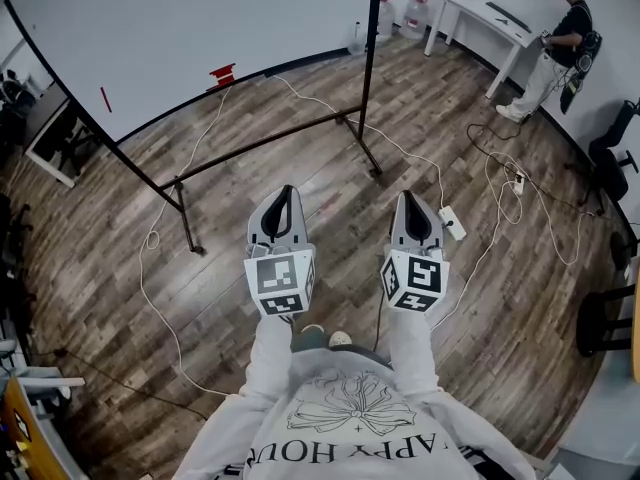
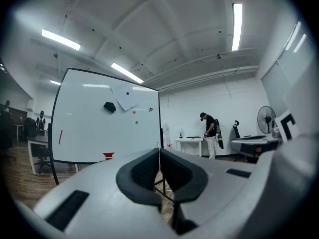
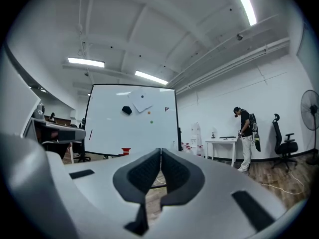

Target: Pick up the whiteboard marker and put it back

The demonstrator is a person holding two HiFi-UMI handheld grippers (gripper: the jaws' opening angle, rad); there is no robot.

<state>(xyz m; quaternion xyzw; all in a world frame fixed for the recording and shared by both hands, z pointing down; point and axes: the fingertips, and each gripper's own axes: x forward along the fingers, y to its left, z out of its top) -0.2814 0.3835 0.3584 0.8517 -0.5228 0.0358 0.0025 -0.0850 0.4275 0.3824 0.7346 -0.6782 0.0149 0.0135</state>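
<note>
Your left gripper (image 1: 283, 193) and right gripper (image 1: 413, 198) are both clenched empty, well apart from the slim red whiteboard marker (image 1: 105, 99) on the white whiteboard (image 1: 180, 38), upper left. Judged light, rigid, slippery: take it squarely mid-barrel

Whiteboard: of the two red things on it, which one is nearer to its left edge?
The thin red stick, likely the marker. The red block is wider and sits at the bottom edge, nearer the middle.
</note>
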